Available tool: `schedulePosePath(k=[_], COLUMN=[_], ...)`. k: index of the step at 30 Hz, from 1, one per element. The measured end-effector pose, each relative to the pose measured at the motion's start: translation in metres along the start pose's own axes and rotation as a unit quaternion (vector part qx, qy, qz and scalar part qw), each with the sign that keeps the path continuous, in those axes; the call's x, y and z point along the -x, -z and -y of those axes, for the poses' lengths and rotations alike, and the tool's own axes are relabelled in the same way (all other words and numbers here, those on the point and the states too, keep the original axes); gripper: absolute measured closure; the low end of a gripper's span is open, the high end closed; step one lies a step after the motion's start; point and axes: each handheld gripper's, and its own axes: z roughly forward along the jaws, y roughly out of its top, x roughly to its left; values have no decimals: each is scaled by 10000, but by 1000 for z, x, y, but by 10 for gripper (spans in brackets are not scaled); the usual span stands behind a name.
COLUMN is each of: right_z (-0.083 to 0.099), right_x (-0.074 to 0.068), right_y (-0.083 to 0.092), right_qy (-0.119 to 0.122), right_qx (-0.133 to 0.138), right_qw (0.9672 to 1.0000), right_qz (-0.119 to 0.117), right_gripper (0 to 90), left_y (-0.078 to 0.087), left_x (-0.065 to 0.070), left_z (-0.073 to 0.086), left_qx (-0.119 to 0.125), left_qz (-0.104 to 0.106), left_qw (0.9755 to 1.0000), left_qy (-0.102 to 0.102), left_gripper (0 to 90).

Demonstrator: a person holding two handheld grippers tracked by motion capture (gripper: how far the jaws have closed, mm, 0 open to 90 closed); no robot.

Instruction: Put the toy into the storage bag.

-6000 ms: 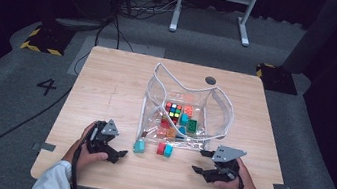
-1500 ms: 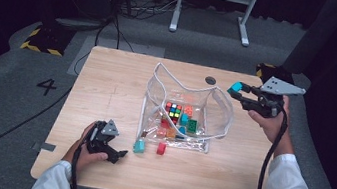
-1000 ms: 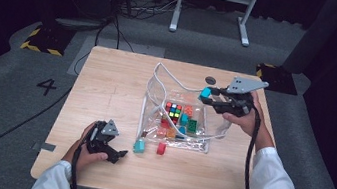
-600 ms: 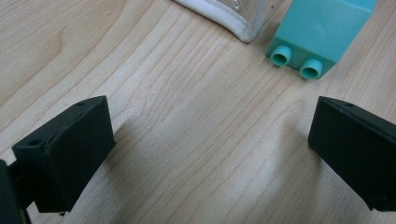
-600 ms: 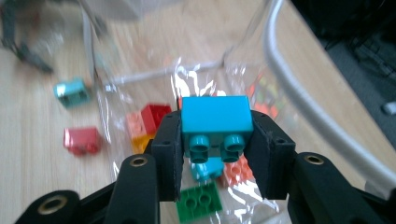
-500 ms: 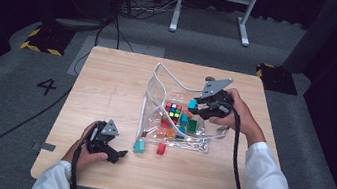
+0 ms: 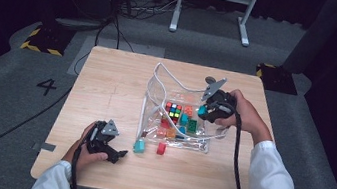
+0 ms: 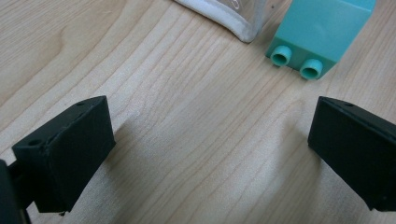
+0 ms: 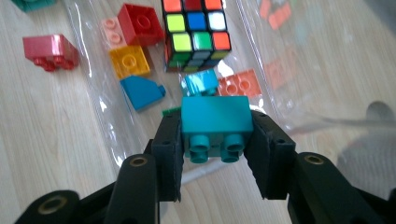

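My right gripper (image 7: 206, 111) (image 9: 215, 133) is shut on a teal two-stud brick (image 9: 215, 119) (image 7: 201, 110) and holds it over the open clear plastic bag (image 7: 156, 93) at mid-table. Inside the bag lie a colour cube (image 7: 173, 109) (image 9: 196, 32) and several bricks in orange, yellow, blue and green. My left gripper (image 7: 116, 155) (image 8: 210, 154) rests open on the table near the front left, with bare wood between its jaws. A mint brick (image 8: 322, 32) (image 7: 139, 146) lies just ahead of it, beside the bag's white edge (image 8: 233, 25).
A red brick (image 7: 161, 148) (image 9: 49, 49) lies on the wooden table (image 7: 108, 80) just outside the bag's front edge. A small dark disc (image 7: 211, 80) sits behind the bag. The table's left half is bare wood.
My right gripper has carried the teal brick left and down from the table's far right corner to over the bag. My left gripper has stayed put.
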Motion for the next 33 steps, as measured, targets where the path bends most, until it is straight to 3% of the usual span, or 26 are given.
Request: schedulePosePath(k=[5,12,17,21,24,25,31,33], right_z=[18,37,40,40,41,42,47,48], right_x=[6,9,8,5,5,3,3,2], right_y=[12,23,22,24,27,29,38,43], right_qy=[-150,-262,-263,-340,-246,-378,-439,-506], right_qx=[204,254,454,397,630,604,871,1064], right_qw=[9997,9993,9986,9986,9977,9974,9950,9926], right_qz=[5,35,74,56,95,78,206,294], right_gripper=[589,588,565,533,519,511,455,426], left_y=[0,0,0,0,0,0,0,-1], left_x=[0,0,0,0,0,0,0,0], left_z=[0,0,0,0,0,0,0,-1], left_qx=[1,-1,-1,-1,0,-1,4,-8], left_qz=[-13,-1,-2,4,-7,-1,-23,-1], left_qw=[10000,10000,10000,10000,10000,10000,10000,10000], left_qy=[-8,-3,0,1,-6,0,27,13], left_gripper=[3,3,3,3,4,3,3,1])
